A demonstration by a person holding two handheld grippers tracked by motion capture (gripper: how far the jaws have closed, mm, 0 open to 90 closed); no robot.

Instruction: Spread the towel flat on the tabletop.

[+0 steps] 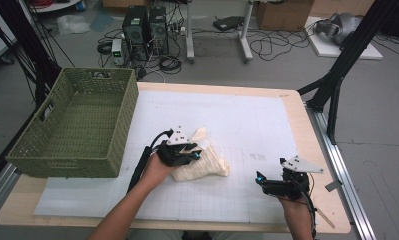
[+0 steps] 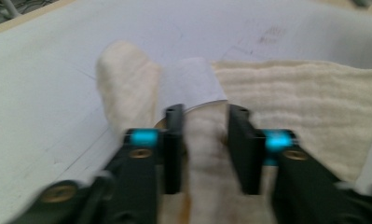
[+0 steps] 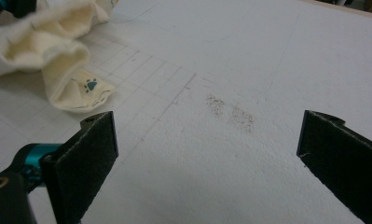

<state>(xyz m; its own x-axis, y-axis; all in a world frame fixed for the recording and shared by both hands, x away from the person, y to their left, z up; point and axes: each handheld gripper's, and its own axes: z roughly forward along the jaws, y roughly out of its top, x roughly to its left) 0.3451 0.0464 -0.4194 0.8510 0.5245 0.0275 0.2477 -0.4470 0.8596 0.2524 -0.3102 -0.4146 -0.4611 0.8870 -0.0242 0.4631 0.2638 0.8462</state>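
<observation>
At counter [image 1: 267, 120] centre: I see the cream garment [image 1: 207, 162], long axis running 11 to 5 o'clock.
Left gripper [image 2: 205, 140]: nearer; fingers [image 2: 173, 149] clenched on a cloth fold.
Right gripper [image 3: 207, 154]: fingers released, garment at its 10 o'clock.
Basket [image 1: 32, 145]: at 9 o'clock of the garment.

Cream garment [image 1: 202, 162], green basket [image 1: 77, 125], white mat [image 1: 247, 125]

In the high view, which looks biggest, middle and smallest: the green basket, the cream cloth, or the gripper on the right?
1. Green basket, clearly the largest.
2. Cream cloth, middle.
3. Right gripper, smallest, though it sits nearer the camera than the cloth, so that gap is less sure.
</observation>
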